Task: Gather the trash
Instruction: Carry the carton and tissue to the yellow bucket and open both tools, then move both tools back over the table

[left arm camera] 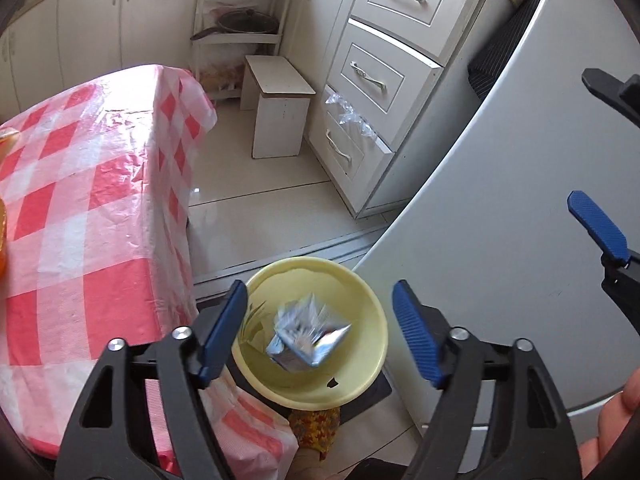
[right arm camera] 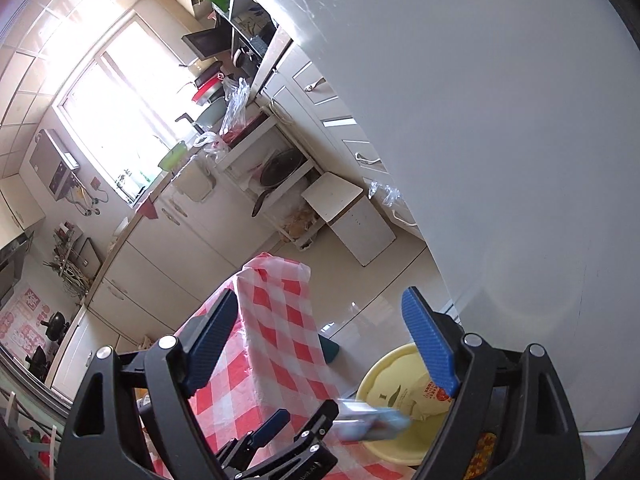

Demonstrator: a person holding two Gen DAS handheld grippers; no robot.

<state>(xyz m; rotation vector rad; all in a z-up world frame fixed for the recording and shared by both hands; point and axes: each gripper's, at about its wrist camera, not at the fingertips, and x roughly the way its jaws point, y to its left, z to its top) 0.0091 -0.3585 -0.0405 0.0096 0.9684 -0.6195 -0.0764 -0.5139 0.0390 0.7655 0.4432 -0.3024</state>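
While the left hand-held gripper (left arm camera: 316, 330) hangs open over the yellow bowl (left arm camera: 360, 384), the blurred silver wrapper (left arm camera: 306, 334) sits inside; the right hand-held gripper (right arm camera: 320, 344), at three o'clock, gapes empty, so probably more trash comes next.

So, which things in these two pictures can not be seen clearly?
- Silver wrapper over the yellow bowl: motion-blurred in both views, print unreadable.
- Yellow bowl's support: hidden under the bowl, left wrist view.
- Bowl, right wrist view: partly covered by the right gripper finger.
- Left gripper: open, nothing pressed.
- Checked tablecloth: cut off by the left edge.
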